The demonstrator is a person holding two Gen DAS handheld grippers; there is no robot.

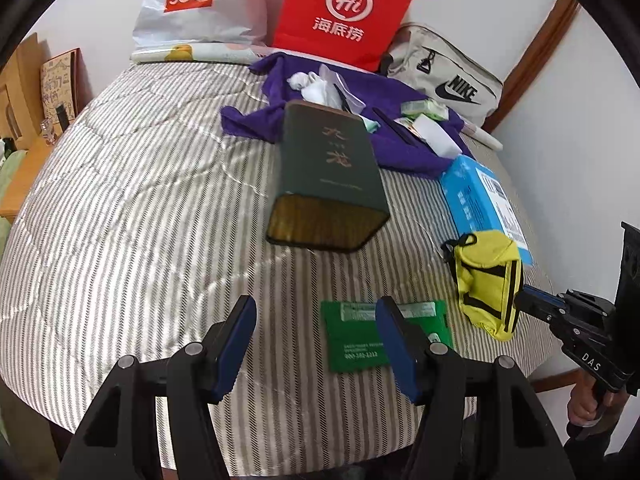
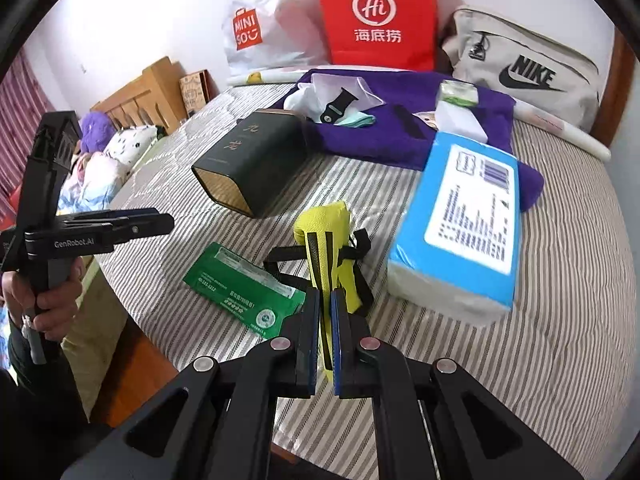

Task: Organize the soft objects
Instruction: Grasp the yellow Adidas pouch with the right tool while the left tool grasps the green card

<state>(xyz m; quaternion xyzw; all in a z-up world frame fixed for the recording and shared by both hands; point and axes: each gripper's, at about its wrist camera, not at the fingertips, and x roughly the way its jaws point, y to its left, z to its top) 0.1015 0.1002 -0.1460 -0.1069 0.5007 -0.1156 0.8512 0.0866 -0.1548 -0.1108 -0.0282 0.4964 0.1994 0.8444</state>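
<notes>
A yellow fabric pouch [image 2: 324, 232] with black straps is lifted just above the striped bed cover [image 2: 560, 320], and my right gripper [image 2: 326, 316] is shut on its lower edge. The left wrist view shows the same pouch [image 1: 486, 272] hanging from the right gripper [image 1: 524, 300] at the right. My left gripper [image 1: 316, 324] is open over the cover, holding nothing. A flat green packet [image 1: 352, 336] lies under its right finger [image 1: 394, 344]. A purple towel [image 2: 400, 140] lies further back with small items on it.
A dark green tin [image 1: 328, 184] lies on its side mid-bed. A blue tissue pack [image 2: 464, 216] sits right of the pouch. A red paper bag [image 2: 376, 16], a white Miniso bag [image 2: 256, 28] and a beige Nike bag [image 2: 528, 68] line the wall. The bed edge is close.
</notes>
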